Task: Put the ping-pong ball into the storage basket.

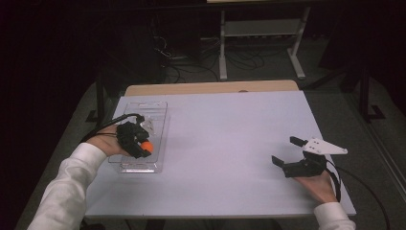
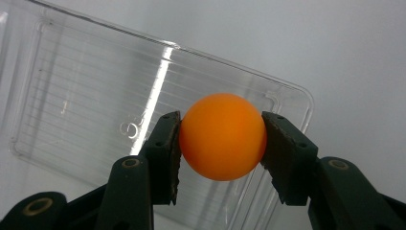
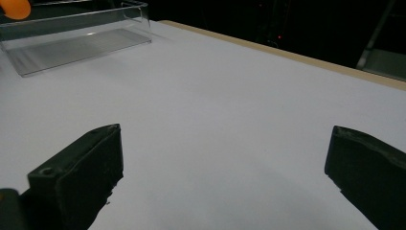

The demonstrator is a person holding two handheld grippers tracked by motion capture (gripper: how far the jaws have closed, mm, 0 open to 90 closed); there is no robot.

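Observation:
An orange ball (image 2: pixel 223 136) is pinched between the two black jaws of my left gripper (image 2: pixel 221 143), which is shut on it. In the high view that gripper (image 1: pixel 143 146) hovers over the near half of a clear plastic tray (image 1: pixel 158 112) at the table's left, with the ball (image 1: pixel 147 147) showing at its tip. The tray's ribbed floor (image 2: pixel 86 110) lies just below the ball and holds nothing else that I can see. My right gripper (image 1: pixel 287 151) rests near the table's front right, jaws wide apart with nothing between them. In its view the tray (image 3: pixel 76 45) stands far off at upper left.
The white table top (image 1: pixel 225 143) stretches between both hands, with a wooden strip (image 1: pixel 210 87) along its far edge. Beyond it stand a white metal frame (image 1: pixel 261 38) and loose cables on a dark floor.

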